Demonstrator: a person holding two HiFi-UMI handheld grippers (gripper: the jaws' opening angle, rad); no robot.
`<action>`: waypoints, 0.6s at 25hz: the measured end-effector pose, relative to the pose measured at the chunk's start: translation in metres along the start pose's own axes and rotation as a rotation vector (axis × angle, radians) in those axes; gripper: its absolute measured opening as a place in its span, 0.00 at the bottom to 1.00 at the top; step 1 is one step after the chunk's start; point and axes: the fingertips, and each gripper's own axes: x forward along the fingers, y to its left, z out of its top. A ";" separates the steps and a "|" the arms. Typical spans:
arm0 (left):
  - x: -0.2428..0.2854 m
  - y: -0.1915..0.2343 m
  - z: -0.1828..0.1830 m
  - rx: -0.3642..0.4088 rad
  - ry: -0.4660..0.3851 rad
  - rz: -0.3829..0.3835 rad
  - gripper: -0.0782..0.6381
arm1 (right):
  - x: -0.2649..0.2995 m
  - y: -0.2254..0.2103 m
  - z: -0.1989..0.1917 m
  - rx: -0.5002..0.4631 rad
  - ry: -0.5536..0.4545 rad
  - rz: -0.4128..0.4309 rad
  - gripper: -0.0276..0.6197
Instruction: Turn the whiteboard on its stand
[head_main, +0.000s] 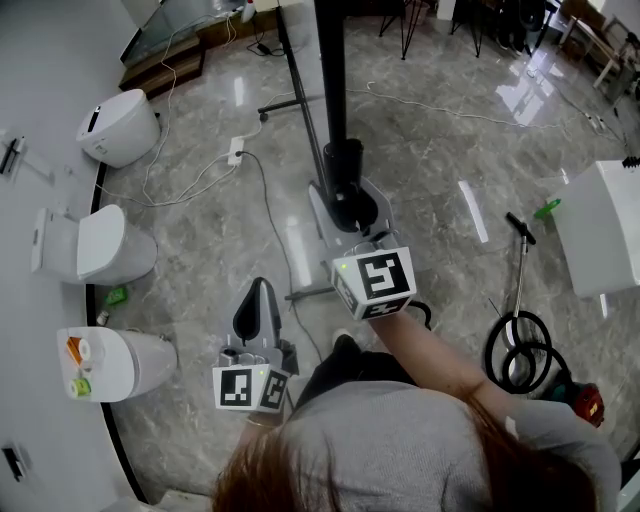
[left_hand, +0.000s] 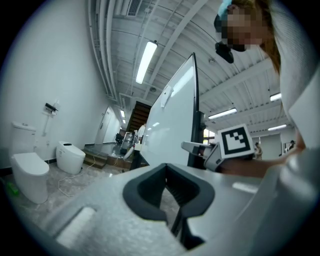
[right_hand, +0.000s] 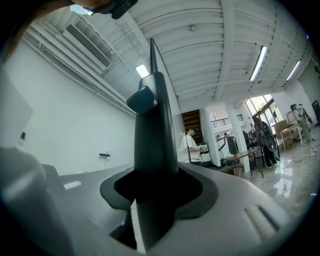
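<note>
**Floor.** One grey marbled stone floor (head_main: 440, 150) carries everything shown.

**Whiteboard.** One tall white whiteboard (left_hand: 172, 125) stands upright on its stand near the middle of the floor. The head view shows it edge-on, as its dark edge frame (head_main: 330, 70). One thin black floor rail of the stand (head_main: 300, 110) runs beneath it towards the floor's far edge.

**Persons.** One person in a grey top (head_main: 430, 450) bears both grippers. A second person, in a white top (right_hand: 190, 145), stands far off in the right gripper view.

**Toilets.** Three white ceramic toilets (head_main: 120, 125) (head_main: 95, 245) (head_main: 115, 365) stand in a row along the floor's left edge. The nearest has small orange and green items on it.

**Unit.** One white box-shaped unit (head_main: 600, 225) stands at the floor's right edge.

**Hose.** One black coiled hose (head_main: 520, 350) lies near the floor's right edge, just beside that unit.

**Grippers.** There are two grippers.
- **Right:** The right gripper (head_main: 350, 205) is raised at the whiteboard. Its tongs are set wide and clasp the dark edge frame, which fills the gap between them in the right gripper view.
- **Left:** The left gripper (head_main: 258, 295) is held lower and to the left, apart from the board. Its tongs are narrowed until the tips meet, with nothing between them.

**Marker cubes.** There are two white cubes with black square markers, one on each gripper (head_main: 375, 280) (head_main: 250, 388).

**Power strip.** One white power strip (head_main: 236, 150) lies with its trailing white cable on the floor, between the toilets and the stand.
</note>
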 end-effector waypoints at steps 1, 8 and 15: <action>-0.002 -0.005 -0.002 -0.004 0.003 -0.002 0.11 | -0.002 0.001 0.000 0.002 0.002 0.003 0.30; -0.016 -0.027 -0.009 -0.025 0.008 0.000 0.11 | -0.008 0.009 -0.001 0.014 0.024 0.033 0.31; -0.033 -0.030 -0.004 -0.027 -0.015 0.011 0.11 | -0.025 0.026 0.000 0.026 0.021 0.054 0.32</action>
